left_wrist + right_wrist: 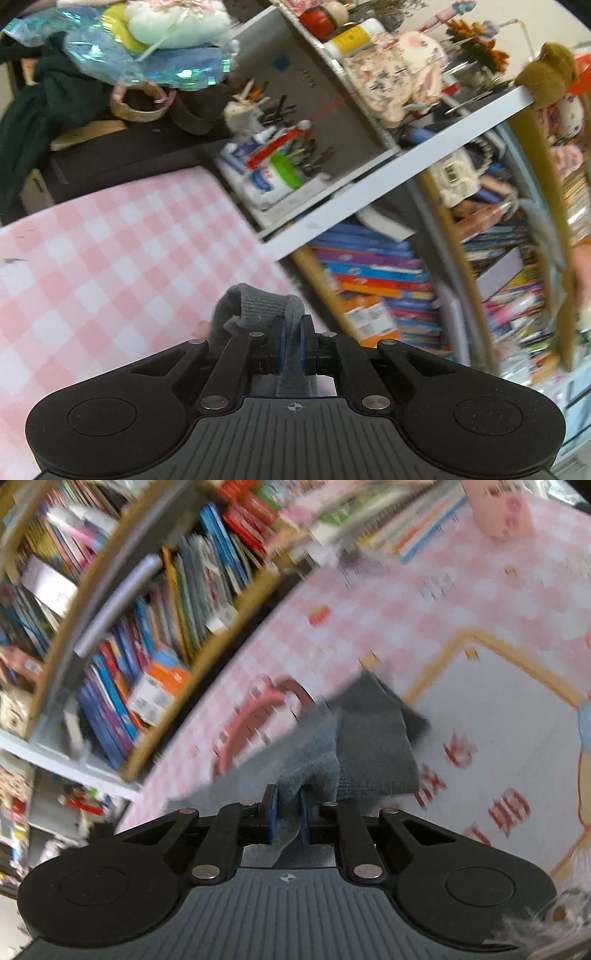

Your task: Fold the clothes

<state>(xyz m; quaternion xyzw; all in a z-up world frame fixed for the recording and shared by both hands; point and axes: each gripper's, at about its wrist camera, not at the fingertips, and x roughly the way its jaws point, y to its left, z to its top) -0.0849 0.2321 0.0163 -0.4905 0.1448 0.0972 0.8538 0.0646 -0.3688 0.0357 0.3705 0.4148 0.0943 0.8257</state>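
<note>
In the left wrist view, the left tongs at bottom centre are clamped on a grey knit garment, bunched above a pink checked cloth. In the right wrist view, the right tongs pinch grey fabric at centre; bookshelves fill the upper left.

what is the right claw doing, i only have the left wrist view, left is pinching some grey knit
Observer: The right claw is shut on grey knit fabric too.
Operator: is the fabric lying flat over there
Observer: No, it bunches up in front of the claw, above a pink checked mat.
Operator: anything printed on that mat, mine shows plain checks
Observer: Yes, a pale panel with a yellow border and red characters.
</note>
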